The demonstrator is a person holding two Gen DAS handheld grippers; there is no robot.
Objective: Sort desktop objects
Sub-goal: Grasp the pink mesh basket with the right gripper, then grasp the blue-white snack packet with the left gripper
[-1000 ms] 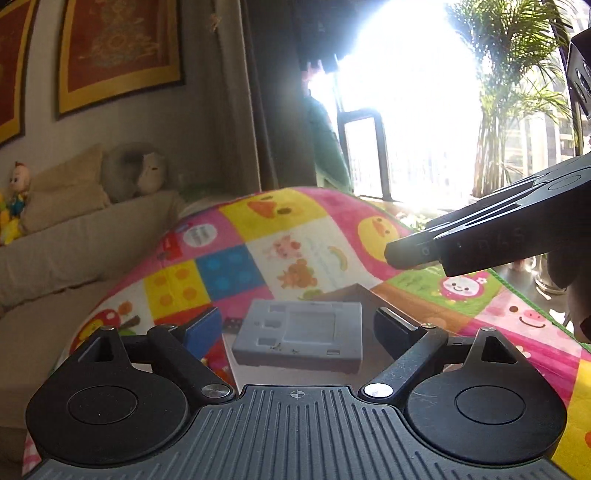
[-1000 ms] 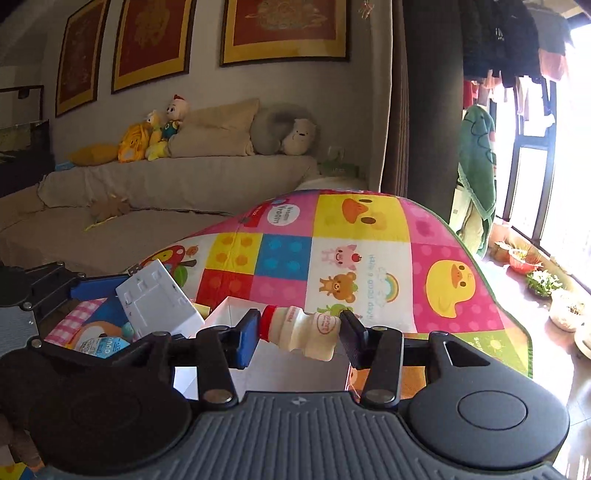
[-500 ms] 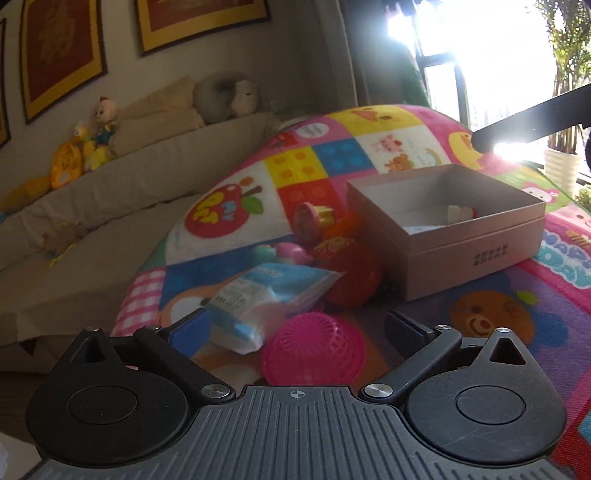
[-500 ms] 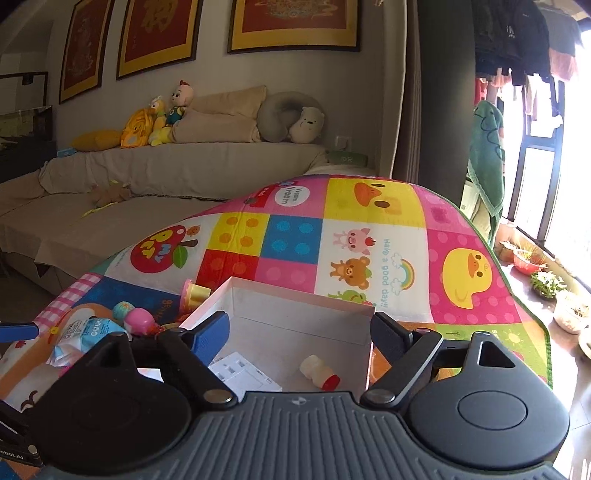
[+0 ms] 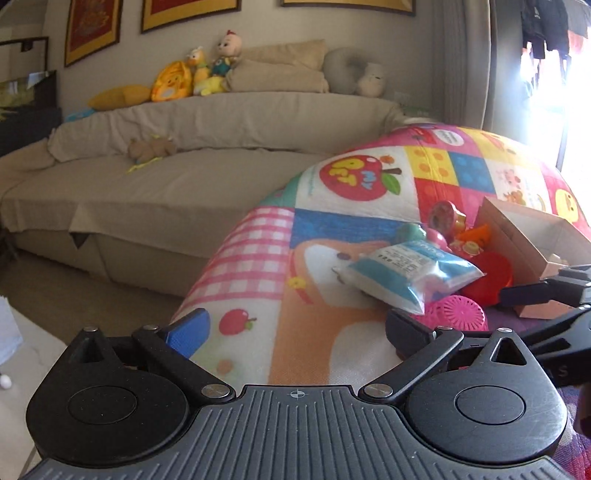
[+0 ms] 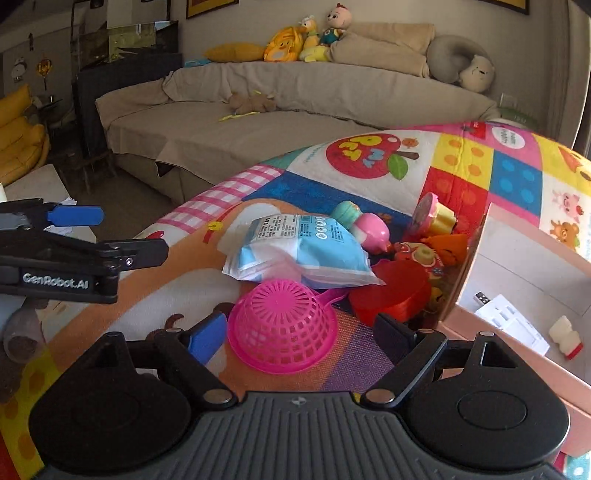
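Two hand-held grippers, both spread and empty: my right hand-held gripper (image 6: 299, 341) frames the overturned pink basket (image 6: 282, 325) so I can take it next; my left hand-held gripper (image 5: 295, 334) hovers over bare mat, clear of the pile beside the box (image 6: 532, 258).

Beige-covered sofa (image 5: 207, 155) (plush toys (image 5: 207, 70) along its back), framed pictures (image 5: 92, 29) above, bright window (image 5: 569, 74).
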